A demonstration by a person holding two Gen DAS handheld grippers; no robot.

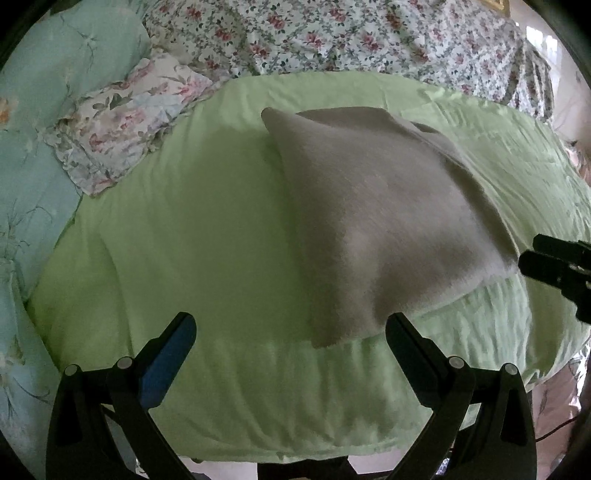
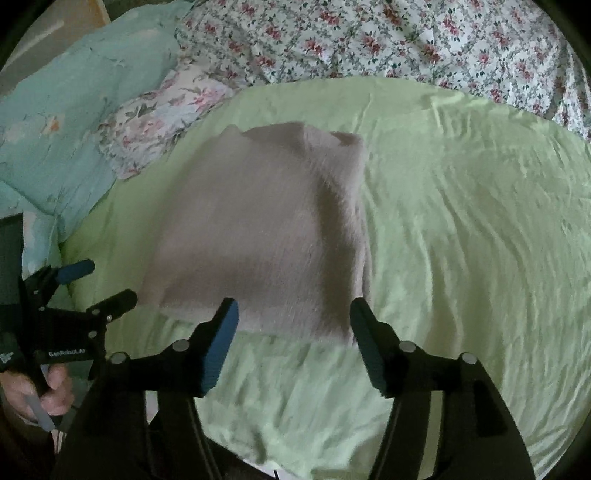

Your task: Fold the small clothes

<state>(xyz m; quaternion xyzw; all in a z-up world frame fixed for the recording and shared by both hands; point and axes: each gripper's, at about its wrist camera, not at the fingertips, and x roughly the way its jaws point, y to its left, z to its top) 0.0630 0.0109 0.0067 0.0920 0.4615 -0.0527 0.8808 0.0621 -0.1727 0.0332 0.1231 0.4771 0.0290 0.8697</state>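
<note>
**Mia:** What are the jaws doing?

**Ben:** Both are standing wide apart and holding nothing. The left gripper (image 1: pixel 291 332) is hanging just in front of the gray cloth (image 1: pixel 376 206), near its front left corner. The right gripper (image 2: pixel 293 314) is hanging over the cloth's front edge, toward its front right corner.

**Mia:** Where is the cloth lying?

**Ben:** It is lying flat on the green blanket (image 1: pixel 192 229). It is looking like it is already folded, with one flap lying over the right side.

**Mia:** Is it going to be hard to pick up?

**Ben:** I am guessing no. It is looking soft, fuzzy and light, so it is going to droop and bend when lifted. The two front corners are looking like the best spots to pinch, and the pinch must catch every layer, or the fold may slip open.

**Mia:** What is lying past the cloth?

**Ben:** A flowery pillow (image 1: pixel 122 125) is sitting behind the cloth to the left, and a flowery sheet (image 1: pixel 332 33) is lying far behind it.
</note>
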